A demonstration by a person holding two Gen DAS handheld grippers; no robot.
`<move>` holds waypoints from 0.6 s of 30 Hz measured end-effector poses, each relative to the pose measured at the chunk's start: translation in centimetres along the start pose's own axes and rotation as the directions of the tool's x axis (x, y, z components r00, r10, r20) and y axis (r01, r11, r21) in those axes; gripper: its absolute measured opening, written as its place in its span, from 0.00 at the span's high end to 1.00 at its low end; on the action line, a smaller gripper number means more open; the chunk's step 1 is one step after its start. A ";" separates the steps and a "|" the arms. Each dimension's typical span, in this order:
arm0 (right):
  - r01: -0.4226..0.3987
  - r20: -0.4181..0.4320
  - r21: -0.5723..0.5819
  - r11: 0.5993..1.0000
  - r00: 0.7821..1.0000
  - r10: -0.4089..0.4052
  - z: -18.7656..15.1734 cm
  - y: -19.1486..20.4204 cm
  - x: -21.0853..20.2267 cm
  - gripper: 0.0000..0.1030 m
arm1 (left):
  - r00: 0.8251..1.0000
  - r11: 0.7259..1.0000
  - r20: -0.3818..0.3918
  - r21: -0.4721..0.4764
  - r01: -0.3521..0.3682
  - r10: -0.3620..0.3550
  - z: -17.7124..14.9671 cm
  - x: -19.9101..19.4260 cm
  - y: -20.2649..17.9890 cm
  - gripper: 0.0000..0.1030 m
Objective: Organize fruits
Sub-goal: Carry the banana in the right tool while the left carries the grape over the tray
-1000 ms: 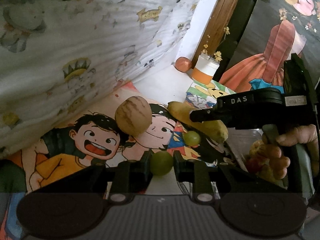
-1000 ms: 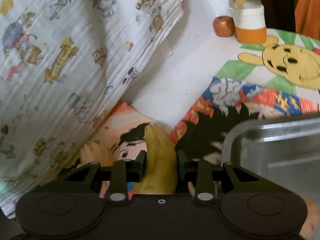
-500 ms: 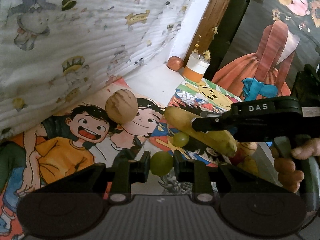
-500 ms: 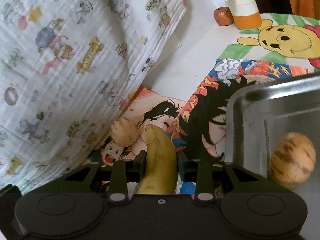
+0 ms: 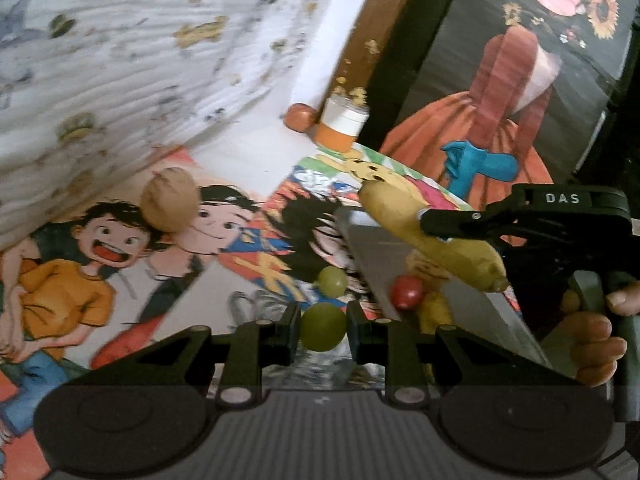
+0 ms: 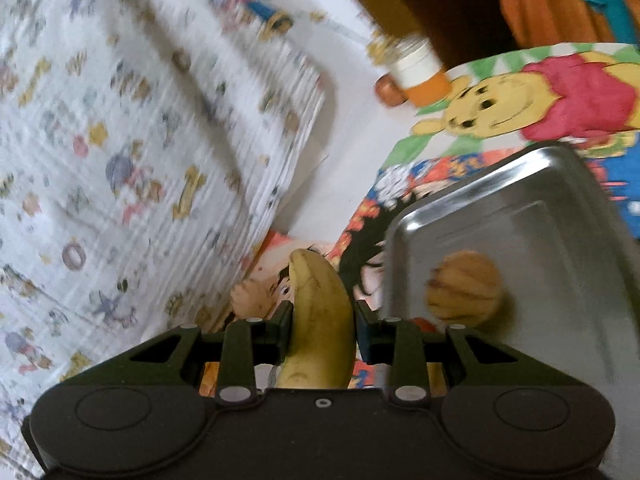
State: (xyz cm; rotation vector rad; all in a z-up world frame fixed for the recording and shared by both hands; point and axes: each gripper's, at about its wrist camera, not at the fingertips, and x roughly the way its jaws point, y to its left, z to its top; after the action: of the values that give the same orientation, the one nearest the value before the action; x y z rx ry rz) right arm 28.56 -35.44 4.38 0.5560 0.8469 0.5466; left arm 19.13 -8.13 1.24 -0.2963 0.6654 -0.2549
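Left wrist view: the left gripper [image 5: 323,326] is pinching a green grape [image 5: 323,327] between its two closed fingers, above a table covered in cartoon prints [image 5: 120,264]. A second green grape [image 5: 332,281] is lying on the prints just beyond it, beside the near edge of a metal tray [image 5: 460,300]. A tan striped fruit [image 5: 171,206] is resting farther left on the prints. Inside the tray a small red fruit [image 5: 407,292] is sitting next to a yellow one. The right gripper [image 5: 448,222], held by a hand [image 5: 592,344], is carrying a banana [image 5: 432,240] over the tray. A white and orange jar [image 5: 340,128] and a round reddish fruit [image 5: 301,117] are standing at the far wall.

Right wrist view: the right gripper [image 6: 323,326] is clamping the banana [image 6: 320,320], whose tip is pointing away from the camera. To its right the tray [image 6: 560,216] is holding another tan striped fruit [image 6: 464,286]. A patterned white cloth [image 6: 140,140] is hanging on the left.
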 end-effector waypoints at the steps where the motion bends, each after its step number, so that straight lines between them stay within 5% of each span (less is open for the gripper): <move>1: 0.008 0.015 0.006 1.000 1.000 -0.008 -0.1 -0.4 -0.7 0.66 | 1.000 1.000 -0.003 0.005 0.006 -0.006 -0.1 0.1 -0.5 0.74; 18: 0.163 0.122 0.142 0.976 0.976 -0.180 -3.5 -9.5 -7.4 0.67 | 0.994 0.985 -0.041 0.134 0.109 -0.105 -1.5 3.4 -8.8 0.74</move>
State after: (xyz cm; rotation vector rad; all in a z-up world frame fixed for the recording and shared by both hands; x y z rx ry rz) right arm 23.79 -46.31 0.29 0.6259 0.7976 0.2929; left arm 19.52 -17.65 1.27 -0.1978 0.6625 -0.4072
